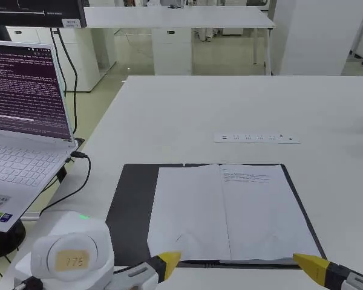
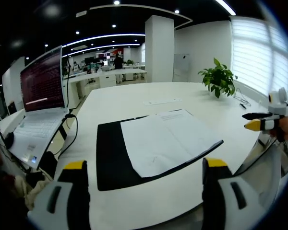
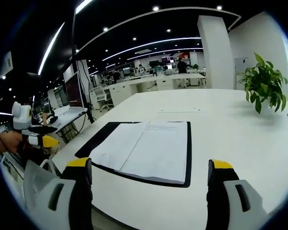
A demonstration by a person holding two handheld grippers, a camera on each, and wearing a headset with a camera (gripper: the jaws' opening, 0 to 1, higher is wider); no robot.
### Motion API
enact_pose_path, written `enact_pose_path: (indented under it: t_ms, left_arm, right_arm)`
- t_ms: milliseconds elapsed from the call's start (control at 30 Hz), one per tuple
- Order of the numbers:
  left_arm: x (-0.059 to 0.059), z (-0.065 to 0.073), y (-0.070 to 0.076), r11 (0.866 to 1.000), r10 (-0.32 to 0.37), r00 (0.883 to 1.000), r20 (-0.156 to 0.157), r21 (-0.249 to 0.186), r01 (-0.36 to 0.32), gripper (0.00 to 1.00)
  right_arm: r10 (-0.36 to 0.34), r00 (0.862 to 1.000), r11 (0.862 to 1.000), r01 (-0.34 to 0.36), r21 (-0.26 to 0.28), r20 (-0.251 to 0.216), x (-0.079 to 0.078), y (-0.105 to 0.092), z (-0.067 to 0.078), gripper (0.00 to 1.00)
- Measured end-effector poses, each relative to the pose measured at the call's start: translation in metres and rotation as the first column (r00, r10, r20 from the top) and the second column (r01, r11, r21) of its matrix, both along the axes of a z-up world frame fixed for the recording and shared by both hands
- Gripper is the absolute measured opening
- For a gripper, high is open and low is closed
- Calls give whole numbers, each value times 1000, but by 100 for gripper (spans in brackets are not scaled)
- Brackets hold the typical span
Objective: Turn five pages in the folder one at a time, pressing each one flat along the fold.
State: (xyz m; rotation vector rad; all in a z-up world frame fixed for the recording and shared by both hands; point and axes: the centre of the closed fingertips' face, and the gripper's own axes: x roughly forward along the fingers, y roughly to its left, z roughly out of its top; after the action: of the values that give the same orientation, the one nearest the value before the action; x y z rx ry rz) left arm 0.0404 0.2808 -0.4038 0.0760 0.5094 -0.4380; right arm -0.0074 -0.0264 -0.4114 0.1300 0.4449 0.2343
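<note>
We see the folder (image 1: pixel 132 208) lying open and flat on the white worktop (image 1: pixel 230 103). Its black cover shows as a broad band left of the white sheets and as a thin edge on the right and near sides. The left page (image 1: pixel 184 211) and the right page (image 1: pixel 263 211) meet at a fold that runs away from us. The right page carries a few lines of print at its top, too small for us to read. The left gripper (image 2: pixel 145 165) hangs short of the folder's near edge, its yellow-tipped fingers (image 2: pixel 76 166) spread wide with nothing between them. The right gripper (image 3: pixel 150 164) hangs likewise short of that edge, its fingers (image 3: pixel 222 165) also spread wide and pinching nothing. In the head view one yellow tip shows by the folder's near left part and one just off its near right corner; we cannot tell whether either touches the folder. Beyond the folder, apart from it, a white socket strip (image 1: pixel 257 138) lies on the worktop. To the left stands an open laptop (image 1: pixel 24 139) with purple-tinted text on its screen and a dark cable (image 1: pixel 88 175) plugged into its side. A potted plant (image 2: pixel 220 79) stands near the worktop's far right edge.
</note>
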Motion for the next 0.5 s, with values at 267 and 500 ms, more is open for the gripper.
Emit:
enact_pose_path:
  t_ms: [267, 500]
  left_arm:
    - [9, -1, -10, 1000, -24, 1000, -5, 1, 24, 99]
    - [25, -4, -32, 996, -93, 996, -13, -5, 93, 93]
  right_arm:
    - [-17, 1000, 999, 16, 37, 2, 0, -5, -3, 100]
    - [-17, 1000, 998, 17, 55, -1, -3, -5, -5, 100]
